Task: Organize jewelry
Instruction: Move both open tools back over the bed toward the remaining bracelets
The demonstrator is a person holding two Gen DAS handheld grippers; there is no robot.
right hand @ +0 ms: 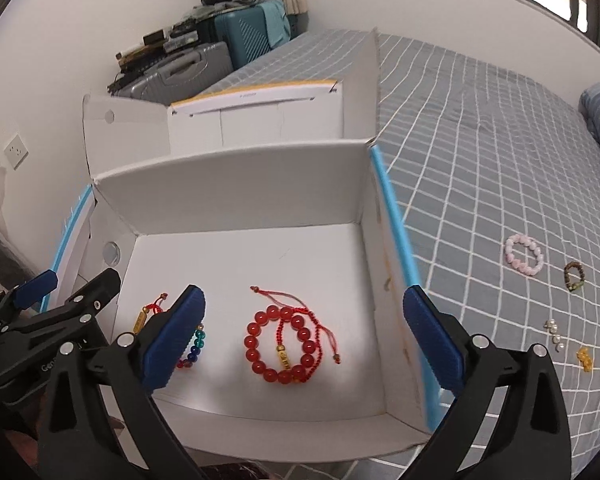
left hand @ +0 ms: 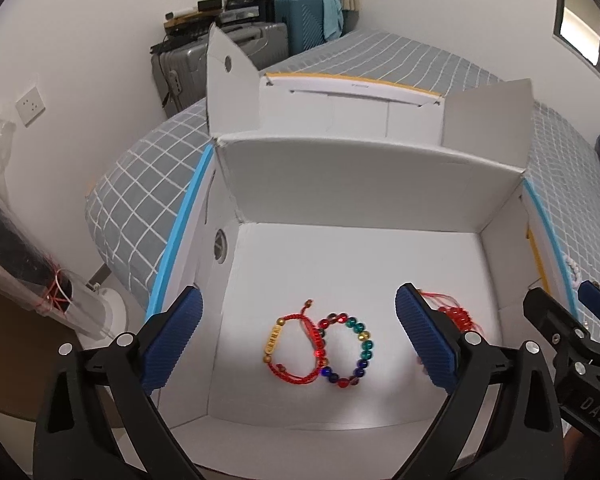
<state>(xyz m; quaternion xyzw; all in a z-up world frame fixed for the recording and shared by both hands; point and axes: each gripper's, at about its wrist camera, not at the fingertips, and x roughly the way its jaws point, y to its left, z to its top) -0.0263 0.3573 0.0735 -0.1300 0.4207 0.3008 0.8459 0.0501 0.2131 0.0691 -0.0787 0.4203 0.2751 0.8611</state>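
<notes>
White box (right hand: pixel 260 184), beaded bracelets (right hand: pixel 284 344) inside

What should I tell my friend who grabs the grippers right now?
Left gripper: open, empty, over the box.
Right gripper: open, empty, over the box too.
In the box: red cord bracelet, rainbow bead bracelet, red bead bracelet with another red cord bracelet.
On the bed: pink bracelet, dark bracelet, pearls, yellow piece.
Left: move those four into the box.
</notes>
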